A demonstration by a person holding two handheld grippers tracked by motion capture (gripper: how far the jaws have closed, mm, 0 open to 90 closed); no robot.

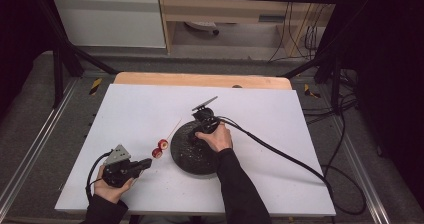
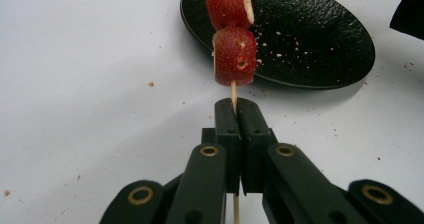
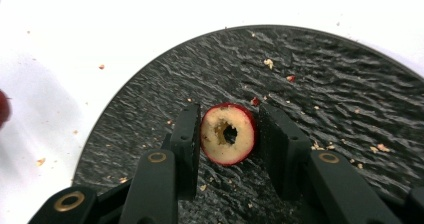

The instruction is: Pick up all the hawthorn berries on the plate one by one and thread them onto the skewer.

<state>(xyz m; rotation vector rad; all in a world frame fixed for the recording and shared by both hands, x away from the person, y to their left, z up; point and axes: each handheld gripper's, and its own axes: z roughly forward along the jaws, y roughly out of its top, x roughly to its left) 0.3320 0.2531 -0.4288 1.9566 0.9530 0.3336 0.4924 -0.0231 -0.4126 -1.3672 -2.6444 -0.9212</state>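
White paper covers the table [image 1: 150, 109], with a dark textured plate [image 1: 187, 156] set near its middle and crumbs scattered over both. Your left gripper [image 2: 235, 115] has its jaws shut tight on a thin wooden skewer [image 2: 233, 90], which already carries two red fruit slices [image 2: 234, 54] and points toward the plate's near rim. Your right gripper [image 3: 229, 134] is down on the plate, its jaws closed on a third slice [image 3: 228, 133], a red-skinned round with pale flesh and a cored hole facing the camera; the left pad clearly touches the skin, while the right pad looks barely on it, so the hold seems light.

Lift that slice straight up before you travel, so it does not drag across the rough plate and twist in the pads. Keep the squeeze gentle: soft flesh will likely split or slip if pressed harder. Turn your wrist so the hole lines up with the skewer's free tip, and bring slice to stick rather than moving both. Hold the left hand quiet and level, since the loaded end would probably wobble. Push along the skewer's axis, slowly, and stop once the slice sits against the others
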